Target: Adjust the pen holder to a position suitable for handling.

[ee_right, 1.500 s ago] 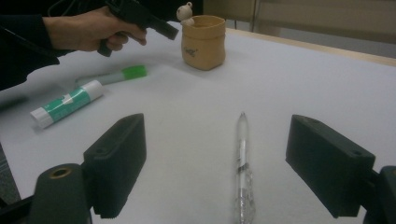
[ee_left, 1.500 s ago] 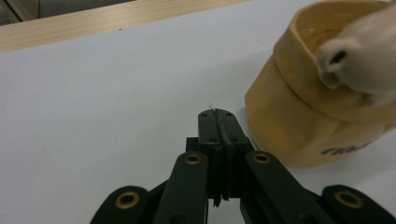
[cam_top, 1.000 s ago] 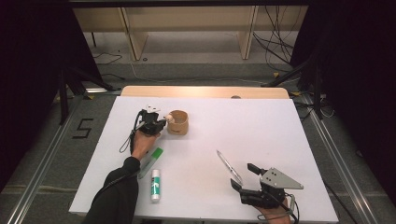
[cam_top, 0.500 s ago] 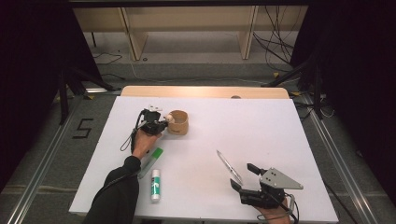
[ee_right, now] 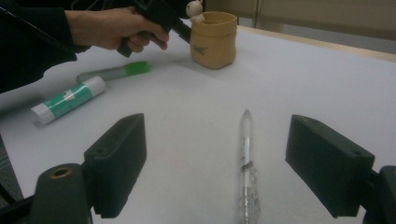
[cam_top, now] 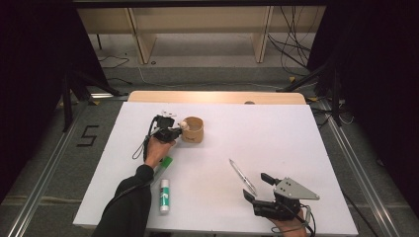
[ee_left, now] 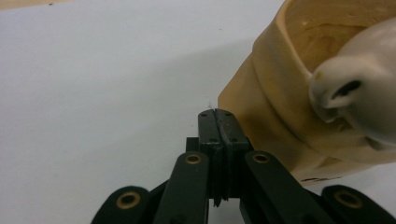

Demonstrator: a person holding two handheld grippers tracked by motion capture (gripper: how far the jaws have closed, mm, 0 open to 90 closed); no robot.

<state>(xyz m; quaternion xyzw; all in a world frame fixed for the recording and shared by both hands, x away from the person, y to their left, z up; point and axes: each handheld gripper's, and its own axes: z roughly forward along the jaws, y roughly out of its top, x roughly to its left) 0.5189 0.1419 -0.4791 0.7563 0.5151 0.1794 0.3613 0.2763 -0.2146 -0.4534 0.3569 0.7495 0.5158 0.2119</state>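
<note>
The left gripper [cam_top: 170,132], jaws pressed together on nothing, sits just beside a tan cup [cam_top: 192,129] with a small white figure [cam_top: 184,125] at its rim (a careless nudge could tip the cup). The right gripper [cam_top: 258,187], spread wide, rests low, a pen [ee_right: 246,163] lying between its jaws.

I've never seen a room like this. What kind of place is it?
Probably a lab or recording studio. A white table stands between dark black curtains, loose cables trail on the grey floor, and hands hold a black two-jaw gripper each.
</note>
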